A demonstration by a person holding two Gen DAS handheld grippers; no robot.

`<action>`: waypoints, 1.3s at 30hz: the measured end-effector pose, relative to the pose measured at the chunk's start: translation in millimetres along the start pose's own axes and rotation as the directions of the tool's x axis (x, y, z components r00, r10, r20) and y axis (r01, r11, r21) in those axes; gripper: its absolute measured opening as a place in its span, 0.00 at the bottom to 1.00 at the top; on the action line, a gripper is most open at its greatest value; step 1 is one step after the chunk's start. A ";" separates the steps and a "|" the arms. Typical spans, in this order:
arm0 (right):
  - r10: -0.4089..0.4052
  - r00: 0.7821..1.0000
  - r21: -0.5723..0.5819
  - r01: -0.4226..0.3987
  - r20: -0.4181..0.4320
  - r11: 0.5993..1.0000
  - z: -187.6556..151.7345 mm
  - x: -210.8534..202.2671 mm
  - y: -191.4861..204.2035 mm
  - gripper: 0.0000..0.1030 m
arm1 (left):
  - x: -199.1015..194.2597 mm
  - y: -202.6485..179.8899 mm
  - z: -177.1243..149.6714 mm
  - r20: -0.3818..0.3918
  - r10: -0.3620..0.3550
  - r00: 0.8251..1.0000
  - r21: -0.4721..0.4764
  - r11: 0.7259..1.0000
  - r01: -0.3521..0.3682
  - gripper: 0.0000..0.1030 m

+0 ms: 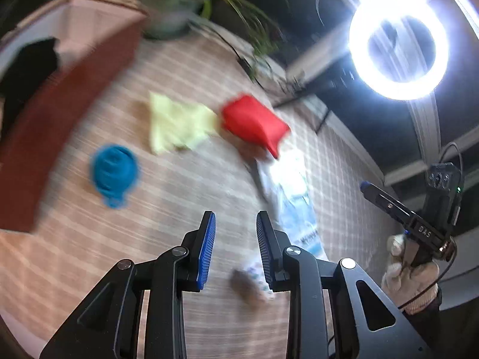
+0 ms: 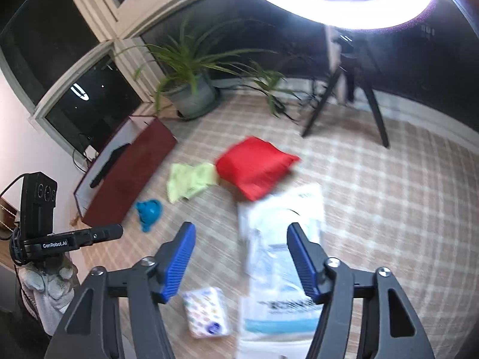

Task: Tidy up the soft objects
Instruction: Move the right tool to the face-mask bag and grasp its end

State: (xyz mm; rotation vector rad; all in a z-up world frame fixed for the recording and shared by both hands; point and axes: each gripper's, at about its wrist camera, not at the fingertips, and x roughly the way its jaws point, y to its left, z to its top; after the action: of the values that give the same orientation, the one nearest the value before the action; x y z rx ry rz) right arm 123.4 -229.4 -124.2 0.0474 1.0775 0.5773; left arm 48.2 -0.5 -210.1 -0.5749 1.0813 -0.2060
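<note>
On the checked tablecloth lie a red soft pouch point(image 1: 254, 122) point(image 2: 256, 166), a yellow cloth point(image 1: 179, 124) point(image 2: 190, 181), a blue balled sock point(image 1: 115, 173) point(image 2: 149, 211), a clear plastic packet point(image 1: 295, 197) point(image 2: 283, 257) and a small patterned tissue pack point(image 2: 206, 311). A dark red box point(image 1: 69, 113) point(image 2: 128, 179) holds a black item point(image 1: 27, 71) point(image 2: 109, 164). My left gripper point(image 1: 236, 239) is open and empty above the table, near the packet. My right gripper point(image 2: 241, 257) is open and empty over the packet. It also shows in the left wrist view point(image 1: 365, 185).
A potted plant point(image 2: 194, 89) stands behind the box at the table's far edge. A ring light point(image 1: 398, 45) on a tripod point(image 2: 344, 95) stands at the far right. Dark windows lie behind. The left wrist view is motion-blurred.
</note>
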 end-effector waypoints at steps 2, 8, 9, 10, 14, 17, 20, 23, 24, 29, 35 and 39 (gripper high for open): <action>0.001 1.000 0.006 -0.001 -0.026 1.000 -7.5 1.4 -16.8 0.59 | 20.0 -14.2 -5.9 -0.043 -0.022 0.999 0.009 1.000 0.022 0.29; 0.034 0.992 0.062 -0.027 -0.119 0.998 -26.2 16.6 -66.8 0.60 | 67.9 -43.2 -13.1 -0.132 -0.056 0.990 0.011 0.998 0.057 0.34; 0.037 0.991 0.070 -0.028 -0.132 0.997 -28.3 20.1 -72.8 0.60 | 76.3 -46.7 -10.9 -0.141 -0.054 0.988 0.011 0.998 0.056 0.34; 0.037 0.989 0.075 -0.026 -0.143 0.997 -31.2 22.7 -78.1 0.60 | 82.7 -50.4 -11.4 -0.149 -0.052 0.987 0.014 0.998 0.055 0.34; 0.065 0.981 0.105 -0.046 -0.184 0.993 -37.8 35.5 -93.6 0.60 | 104.2 -54.6 -10.4 -0.177 -0.038 0.983 0.015 0.999 0.041 0.34; 0.084 0.973 0.122 -0.059 -0.214 0.991 -42.3 46.9 -100.5 0.60 | 113.7 -52.5 -6.1 -0.176 -0.022 0.984 0.011 1.000 0.024 0.34; 0.107 0.967 0.144 -0.074 -0.233 0.987 -45.2 56.6 -104.6 0.60 | 120.8 -48.8 -0.2 -0.165 -0.008 0.986 0.005 1.000 0.009 0.34; 0.127 0.961 0.164 -0.088 -0.245 0.982 -46.7 64.0 -107.0 0.60 | 127.4 -45.5 5.3 -0.150 0.005 0.989 0.004 1.000 -0.005 0.35; 0.130 0.960 0.167 -0.090 -0.248 0.982 -47.4 66.4 -107.8 0.60 | 129.1 -44.3 6.2 -0.148 0.004 0.989 0.000 1.000 -0.004 0.37; 0.154 0.952 0.189 -0.105 -0.265 0.976 -51.0 75.4 -112.1 0.60 | 143.8 -42.4 11.6 -0.150 -0.008 0.989 -0.017 1.000 0.006 0.38; 0.179 0.945 0.196 -0.127 -0.274 0.972 -54.2 81.6 -110.8 0.60 | 151.1 -44.5 6.9 -0.165 -0.032 0.986 -0.017 0.999 0.030 0.38; 0.219 0.935 0.238 -0.153 -0.278 0.959 -58.2 88.0 -115.3 0.59 | 155.8 -47.1 5.5 -0.182 -0.072 0.981 -0.027 0.997 0.068 0.38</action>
State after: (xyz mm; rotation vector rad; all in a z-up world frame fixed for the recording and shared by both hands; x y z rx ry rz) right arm 153.1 -300.5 -260.2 0.2591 1.4429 0.6521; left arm 131.5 -105.0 -303.3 -0.6221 1.2438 -0.3139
